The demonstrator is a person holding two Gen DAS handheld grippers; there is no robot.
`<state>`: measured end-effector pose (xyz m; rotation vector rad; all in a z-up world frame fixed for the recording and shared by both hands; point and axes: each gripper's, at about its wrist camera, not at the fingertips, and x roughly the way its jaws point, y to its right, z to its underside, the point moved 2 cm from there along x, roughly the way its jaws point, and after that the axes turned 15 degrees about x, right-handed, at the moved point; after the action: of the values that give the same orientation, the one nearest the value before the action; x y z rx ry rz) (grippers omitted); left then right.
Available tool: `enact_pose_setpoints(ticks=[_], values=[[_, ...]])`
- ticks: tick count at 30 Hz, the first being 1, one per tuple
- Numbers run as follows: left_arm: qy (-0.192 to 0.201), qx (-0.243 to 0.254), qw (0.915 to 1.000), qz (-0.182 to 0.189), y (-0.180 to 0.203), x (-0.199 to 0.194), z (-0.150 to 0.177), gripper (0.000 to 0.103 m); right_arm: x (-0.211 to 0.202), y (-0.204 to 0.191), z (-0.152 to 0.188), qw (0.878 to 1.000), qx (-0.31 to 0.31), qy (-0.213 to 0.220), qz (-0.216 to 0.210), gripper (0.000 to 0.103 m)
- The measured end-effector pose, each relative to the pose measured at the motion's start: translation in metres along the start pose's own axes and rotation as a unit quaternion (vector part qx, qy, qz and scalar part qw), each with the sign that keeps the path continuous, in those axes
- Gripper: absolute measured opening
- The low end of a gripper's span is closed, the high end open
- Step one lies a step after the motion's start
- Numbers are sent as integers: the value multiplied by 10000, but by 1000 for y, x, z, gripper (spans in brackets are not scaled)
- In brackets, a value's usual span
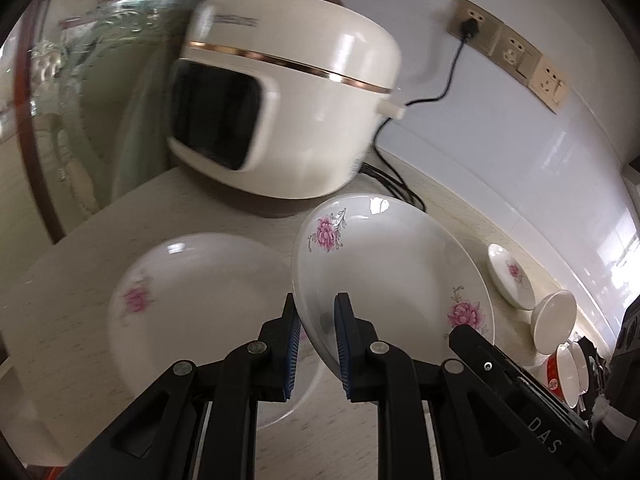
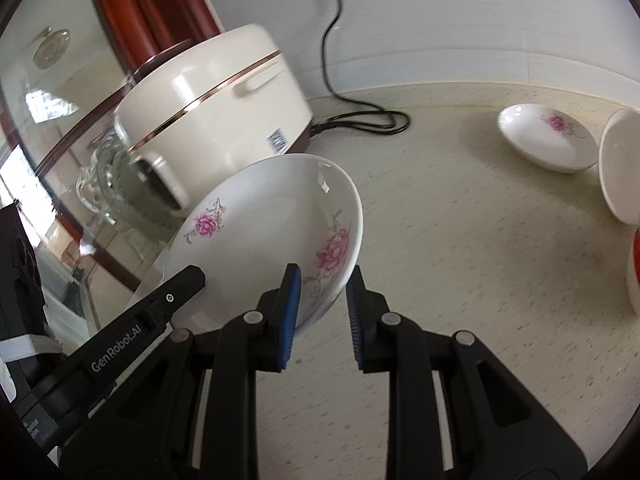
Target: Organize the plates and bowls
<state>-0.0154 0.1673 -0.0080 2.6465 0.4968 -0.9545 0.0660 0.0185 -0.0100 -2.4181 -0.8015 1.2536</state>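
Note:
A white deep plate with pink flowers (image 1: 384,264) is held tilted above the counter by both grippers. My left gripper (image 1: 318,340) is shut on its near-left rim. My right gripper (image 2: 322,312) is shut on its right rim, where the same plate (image 2: 272,224) shows. The right gripper's finger (image 1: 480,348) shows in the left wrist view and the left gripper's finger (image 2: 176,292) in the right wrist view. A second flowered plate (image 1: 192,312) lies flat on the counter, left of and below the held one.
A white rice cooker (image 1: 280,100) stands at the back with its black cord (image 1: 400,188) running to wall sockets (image 1: 508,48). A small flowered dish (image 2: 548,136) and white bowls (image 2: 620,164) sit at the right. A glass door (image 2: 48,120) is at the left.

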Motion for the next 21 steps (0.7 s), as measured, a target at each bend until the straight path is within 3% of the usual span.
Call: enact_pose_setpoints(ticks=[13, 21], values=[[-232, -464, 9976, -450, -50, -21, 31, 17, 18, -40, 43, 9969, -328, -703, -143, 26], [-525, -867, 9938, -459, -70, -26, 42, 18, 24, -56, 61, 9936, -545, -992, 21, 29]])
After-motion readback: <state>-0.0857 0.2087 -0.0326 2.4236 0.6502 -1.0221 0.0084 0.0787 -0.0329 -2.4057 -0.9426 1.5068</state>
